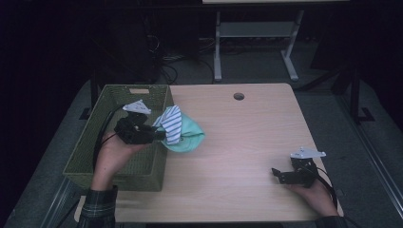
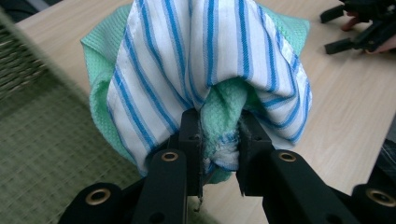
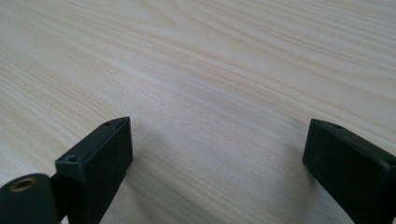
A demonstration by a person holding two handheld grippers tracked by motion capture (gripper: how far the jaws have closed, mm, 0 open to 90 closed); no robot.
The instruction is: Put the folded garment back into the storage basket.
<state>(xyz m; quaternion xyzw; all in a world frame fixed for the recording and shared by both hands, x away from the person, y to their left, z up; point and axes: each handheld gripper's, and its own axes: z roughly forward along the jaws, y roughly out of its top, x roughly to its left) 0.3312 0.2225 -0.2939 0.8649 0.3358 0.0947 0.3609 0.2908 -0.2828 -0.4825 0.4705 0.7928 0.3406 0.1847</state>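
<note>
- Right gripper (image 1: 278,175) sits low on the table (image 1: 247,142), near the front right corner, w/ a hand (image 1: 316,192) holding it. Its jaws are wide apart w/ nothing between them, just bare wood under them in the right gripper view.
- Left hand (image 1: 111,154) comes up from the front left & holds the left gripper (image 1: 161,135) over the right edge of the green basket (image 1: 90,142).
- Left gripper is pinching 2 cloths at once. In the left gripper view the jaws squeeze a bunch of the green cloth (image 2: 224,116), & the striped cloth (image 2: 196,56) (white w/ blue lines) drapes over the top of it.
- From the high view the striped cloth (image 1: 172,124) & green cloth (image 1: 190,137) hang off the jaw tips, just right of the basket wall. The green one bulges out to the right over the table. Can't tell if it touches the wood.
- The 2 grippers are well apart.
- Farther back there's a round hole (image 1: 238,96) in the table top.
- Past the table it's dark: a white frame (image 1: 256,42) w/ legs & some cables (image 1: 166,61) on the floor.
</note>
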